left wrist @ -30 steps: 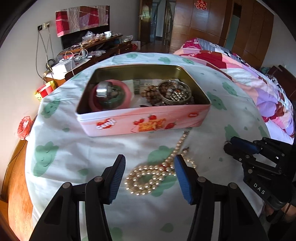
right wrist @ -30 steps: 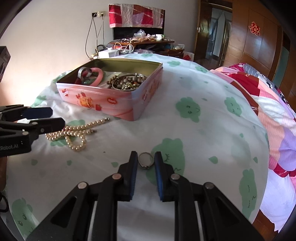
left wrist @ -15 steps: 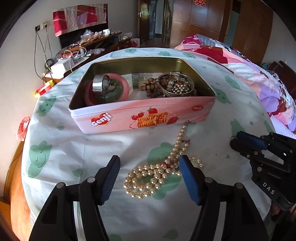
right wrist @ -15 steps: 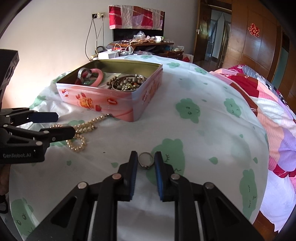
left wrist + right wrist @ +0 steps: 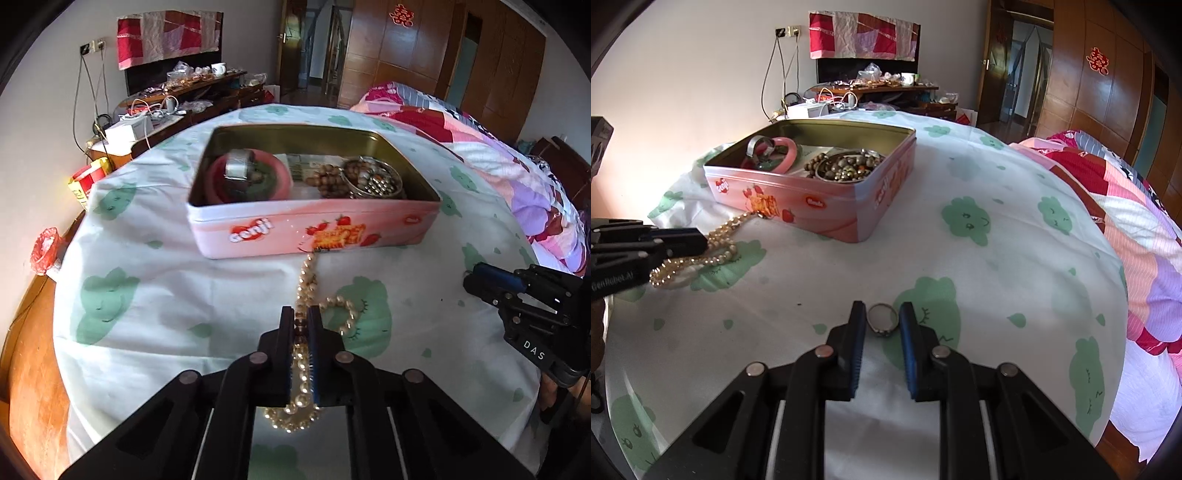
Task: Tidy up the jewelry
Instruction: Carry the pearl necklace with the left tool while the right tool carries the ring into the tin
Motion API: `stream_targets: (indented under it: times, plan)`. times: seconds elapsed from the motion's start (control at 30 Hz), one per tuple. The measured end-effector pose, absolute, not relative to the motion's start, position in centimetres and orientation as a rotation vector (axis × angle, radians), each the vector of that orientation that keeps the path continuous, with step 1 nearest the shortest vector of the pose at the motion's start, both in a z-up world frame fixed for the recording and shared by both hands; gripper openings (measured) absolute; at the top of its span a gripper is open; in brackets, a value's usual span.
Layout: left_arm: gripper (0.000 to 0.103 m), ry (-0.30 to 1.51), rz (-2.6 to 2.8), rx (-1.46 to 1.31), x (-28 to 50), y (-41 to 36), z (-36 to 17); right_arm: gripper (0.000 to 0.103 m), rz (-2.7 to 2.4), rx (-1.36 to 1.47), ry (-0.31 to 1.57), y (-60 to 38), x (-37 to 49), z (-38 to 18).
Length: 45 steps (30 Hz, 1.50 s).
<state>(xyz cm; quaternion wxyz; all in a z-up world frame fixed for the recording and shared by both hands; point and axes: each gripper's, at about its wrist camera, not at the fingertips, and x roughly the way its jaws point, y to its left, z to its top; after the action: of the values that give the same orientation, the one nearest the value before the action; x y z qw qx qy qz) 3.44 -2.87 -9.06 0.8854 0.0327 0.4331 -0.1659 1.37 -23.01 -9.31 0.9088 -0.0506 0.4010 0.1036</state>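
A bedroom: a round desk [image 5: 1015, 280] under a white cloth printed with green clouds stands beside a bed [image 5: 517, 162] with a pink and purple quilt. On the cloth sits an open pink biscuit tin [image 5: 314, 229] holding a pink bangle [image 5: 280, 173], wooden beads [image 5: 325, 182] and a metal bowl of beads [image 5: 373, 181].

The left gripper [image 5: 302, 321] is clenched on a pearl necklace [image 5: 308, 280]. The strand's long axis runs straight away from the gripper toward the tin, its far end touching the tin's front wall; a loop curls off to the right on the cloth and another hangs behind the fingers.

The right gripper [image 5: 882, 321] is set down on the cloth near the desk's front edge, its jaws narrowly parted around a small ring [image 5: 882, 320] lying flat; whether the pads touch the ring I cannot tell.
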Motion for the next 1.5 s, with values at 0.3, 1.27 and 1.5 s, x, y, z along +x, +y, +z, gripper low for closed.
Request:
stream_targets:
  times: [0.3,1.27,1.5]
  plan:
    - [0.006,0.863,-0.330,0.066,2.8,-1.8,-7.8,0.021,0.227,-0.099,0.808,-23.0,1.2,-9.0]
    - [0.006,0.691,-0.266,0.050,2.9,-0.4,-0.3,0.021,0.286,-0.093,0.683,-21.7,0.8,-3.8]
    - [0.006,0.656,-0.264,0.057,3.5,-0.6,1.4,0.021,0.302,-0.102,0.651,-21.1,1.6,-2.0]
